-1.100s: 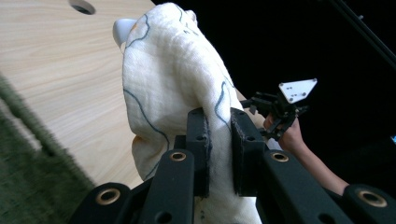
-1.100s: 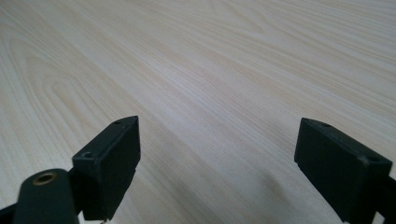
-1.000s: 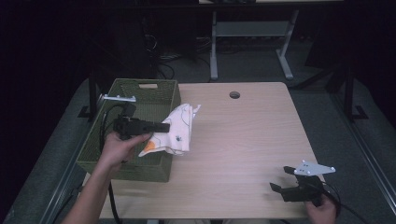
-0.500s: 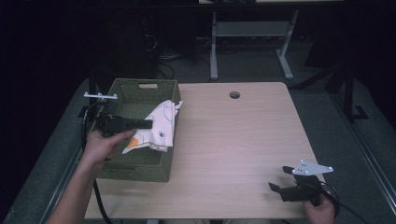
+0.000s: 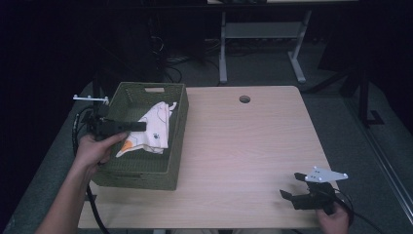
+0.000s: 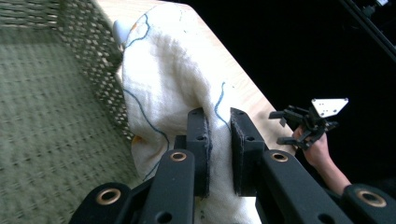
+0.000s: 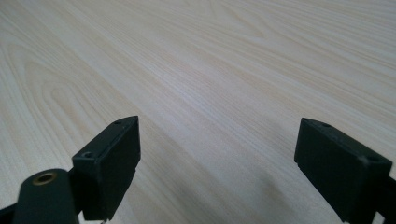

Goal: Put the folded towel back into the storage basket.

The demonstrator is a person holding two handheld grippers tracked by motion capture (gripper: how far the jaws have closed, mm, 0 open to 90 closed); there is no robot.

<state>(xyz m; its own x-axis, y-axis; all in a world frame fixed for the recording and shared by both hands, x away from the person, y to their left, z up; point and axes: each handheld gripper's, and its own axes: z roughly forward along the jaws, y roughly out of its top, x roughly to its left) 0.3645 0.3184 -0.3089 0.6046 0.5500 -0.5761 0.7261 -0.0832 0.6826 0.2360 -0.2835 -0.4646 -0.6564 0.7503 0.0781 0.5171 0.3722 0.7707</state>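
Observation:
A white cloth [image 5: 152, 127] with blue lines and an orange patch hangs over the inside of a green woven basket [image 5: 170, 168] at the table's left. My left gripper [image 5: 141, 126] is shut on a fold of that cloth, above the basket. In the left gripper view the cloth [image 6: 163, 88] drapes over the basket's wall [image 6: 93, 60], pinched between the black pads of the left gripper [image 6: 218, 119]. At the table's near right corner my right gripper [image 5: 290, 186] rests low, open. The right gripper [image 7: 217, 154] has only bare wood between its jaws.
The light wooden table [image 5: 243, 146] has a round cable hole [image 5: 244, 99] near its far edge. A grey desk frame [image 5: 258, 34] stands on the dark floor behind the table. The right hand and its gripper [image 6: 306, 126] appear far off in the left gripper view.
My left gripper has carried the cloth leftward, from over the basket's right wall to above the basket's inside. The right gripper has stayed put.

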